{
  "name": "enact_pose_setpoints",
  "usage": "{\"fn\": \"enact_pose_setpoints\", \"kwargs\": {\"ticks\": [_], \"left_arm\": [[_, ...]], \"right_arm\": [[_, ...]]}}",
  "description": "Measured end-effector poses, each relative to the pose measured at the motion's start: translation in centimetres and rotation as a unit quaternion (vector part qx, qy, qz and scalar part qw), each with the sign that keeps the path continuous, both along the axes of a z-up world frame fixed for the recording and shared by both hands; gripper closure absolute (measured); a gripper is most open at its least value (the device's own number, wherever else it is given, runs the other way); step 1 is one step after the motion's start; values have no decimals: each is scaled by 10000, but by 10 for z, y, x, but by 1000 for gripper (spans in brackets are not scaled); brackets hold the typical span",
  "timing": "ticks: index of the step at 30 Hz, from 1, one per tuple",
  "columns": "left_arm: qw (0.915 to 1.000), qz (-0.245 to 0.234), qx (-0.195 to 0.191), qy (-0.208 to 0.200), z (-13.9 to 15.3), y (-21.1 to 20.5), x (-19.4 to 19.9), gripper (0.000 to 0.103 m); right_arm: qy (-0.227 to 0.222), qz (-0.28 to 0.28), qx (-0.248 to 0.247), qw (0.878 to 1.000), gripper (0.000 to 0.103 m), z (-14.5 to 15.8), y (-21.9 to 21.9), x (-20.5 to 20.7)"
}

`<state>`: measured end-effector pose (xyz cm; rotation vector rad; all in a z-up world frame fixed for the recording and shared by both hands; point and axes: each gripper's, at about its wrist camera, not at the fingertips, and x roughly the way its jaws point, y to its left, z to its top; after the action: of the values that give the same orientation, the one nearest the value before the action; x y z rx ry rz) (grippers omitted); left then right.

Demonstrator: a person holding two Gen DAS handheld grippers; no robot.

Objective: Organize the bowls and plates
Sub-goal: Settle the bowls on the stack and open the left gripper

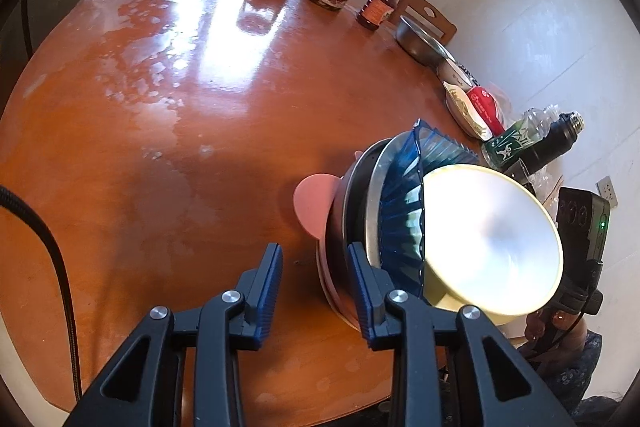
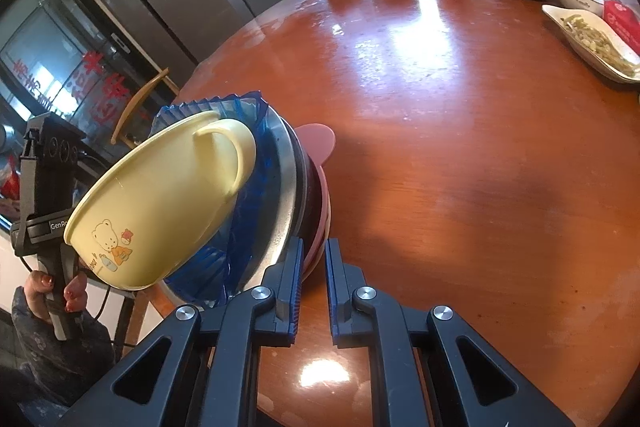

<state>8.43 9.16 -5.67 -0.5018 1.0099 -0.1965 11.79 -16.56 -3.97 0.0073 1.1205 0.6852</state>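
the stack of nested dishes (image 1: 360, 227) sits at the lower right of the left wrist view, near the tabletop (image 1: 180, 107) edge: a yellow handled bowl (image 2: 160, 203) with a bear print, tilted, atop a ribbed blue plate (image 1: 404, 203), a steel plate (image 2: 282, 195), a dark dish and pink plates (image 2: 318, 223). the left claw (image 1: 314, 275) is released, one finger against the stack's rim; the right claw (image 2: 314, 263) is nearly clenched, grasping nothing. judged rigid, smooth and light, the tilted bowl may slide; hold it by its rim or handle.
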Motion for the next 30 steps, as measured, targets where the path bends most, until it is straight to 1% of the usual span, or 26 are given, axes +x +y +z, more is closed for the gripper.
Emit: {"fn": "enact_pose_setpoints", "kwargs": {"ticks": [6,10,24,30], "left_arm": [[9998,-131,120,46,2,-15,11,71],[9995,-254,187,51,5,-27,19,75],[9970,-608,484,68,10,-76,46,76],[9958,-761,503,69,11,-96,53,76]], "right_arm": [[-17,-100,-5,9999,92,2,-13,3],[-23,-188,1,9998,92,4,-20,4],[-92,-518,-5,9986,92,8,-68,7],[-105,-706,2,9974,92,10,-93,8]]}}
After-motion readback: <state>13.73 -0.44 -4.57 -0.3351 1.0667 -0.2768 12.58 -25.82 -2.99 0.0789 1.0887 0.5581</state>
